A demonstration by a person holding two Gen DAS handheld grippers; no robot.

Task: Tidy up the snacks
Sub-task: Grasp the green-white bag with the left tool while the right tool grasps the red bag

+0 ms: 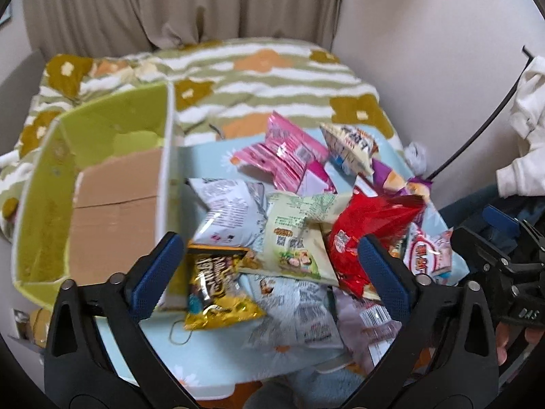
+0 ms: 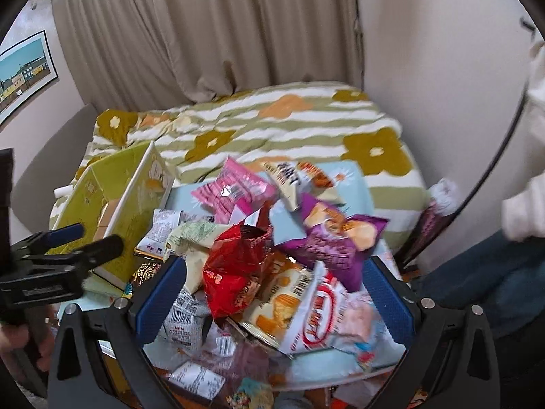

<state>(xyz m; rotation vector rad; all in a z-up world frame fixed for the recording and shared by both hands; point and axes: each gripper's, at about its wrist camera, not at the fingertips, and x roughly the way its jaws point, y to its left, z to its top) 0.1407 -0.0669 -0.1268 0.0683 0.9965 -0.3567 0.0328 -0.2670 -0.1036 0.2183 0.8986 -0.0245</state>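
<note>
Crinkled foil and plastic snack packets lie heaped on a pale blue bench, overlapping at all angles, which suggests they were tipped out for sorting rather than laid down one by one. Topmost in the middle sits a red packet (image 1: pixel 371 235), puffed and tilted, resting on a pale green packet (image 1: pixel 299 238) and a white packet (image 1: pixel 231 211). A gold-and-black packet (image 1: pixel 214 286) lies at the near left of the heap, touching the wall of a lime-green box (image 1: pixel 44 177). That box stands open just beside the pile with bare cardboard showing at its floor and no packet visible inside; I judge it to be the place the snacks are meant to go, set close so each carry is short. Farther back lie a pink packet (image 1: pixel 286 153) and a cream packet (image 1: pixel 351 143), while a purple crisp bag (image 2: pixel 337 235) leans over a white-and-red packet (image 2: pixel 327 320).

Both tools are poised over the heap with nothing between their fingers. The left gripper (image 1: pixel 269 269) is spread wide above the gold and green packets; the right gripper (image 2: pixel 272 296) is likewise released, framing the red packet. Sorting seems barely begun. Behind the bench is a bed under a flowered quilt (image 1: pixel 272 78), with beige curtains (image 2: pixel 221 27) beyond.
</note>
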